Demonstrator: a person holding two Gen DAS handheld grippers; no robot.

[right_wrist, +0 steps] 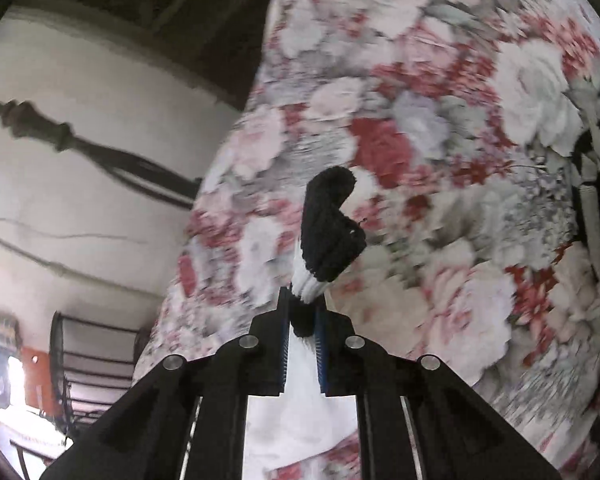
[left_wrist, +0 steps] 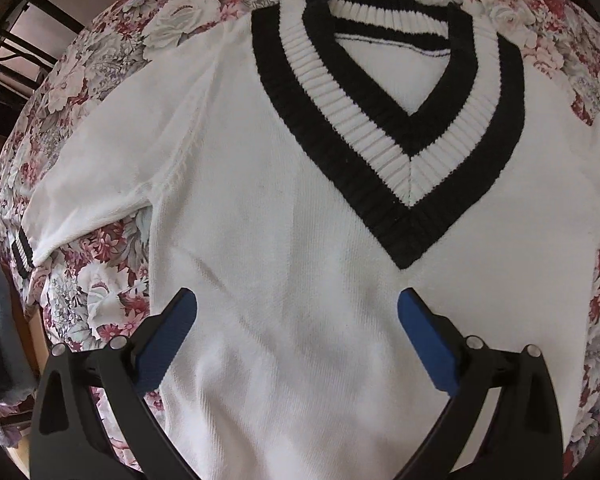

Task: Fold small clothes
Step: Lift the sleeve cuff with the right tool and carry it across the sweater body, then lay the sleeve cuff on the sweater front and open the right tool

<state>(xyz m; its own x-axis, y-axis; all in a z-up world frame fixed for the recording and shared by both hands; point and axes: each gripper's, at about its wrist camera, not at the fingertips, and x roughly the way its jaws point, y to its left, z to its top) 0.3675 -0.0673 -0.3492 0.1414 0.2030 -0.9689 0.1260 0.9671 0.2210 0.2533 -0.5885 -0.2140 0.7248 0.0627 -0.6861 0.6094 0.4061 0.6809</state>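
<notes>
The white sweater (left_wrist: 284, 208) lies flat on the floral bed cover (left_wrist: 100, 304). Its striped cuff (right_wrist: 328, 232) is pinched in the right claw (right_wrist: 303, 308), while the left claw (left_wrist: 296, 308) is held wide above the chest. The sleeve should be carried across the body without dragging.

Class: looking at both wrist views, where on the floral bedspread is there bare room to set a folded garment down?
Free: floral bedspread below the white knit sweater's striped-cuff sleeve, and the strip above its black-and-white V-neck collar. Crowded: the middle, covered by the sweater.

One white V-neck sweater (left_wrist: 292, 208) lies on one floral bedsheet (left_wrist: 100, 68). Two tongs appear: left tongs (left_wrist: 296, 308), right tongs (right_wrist: 303, 312).
</notes>
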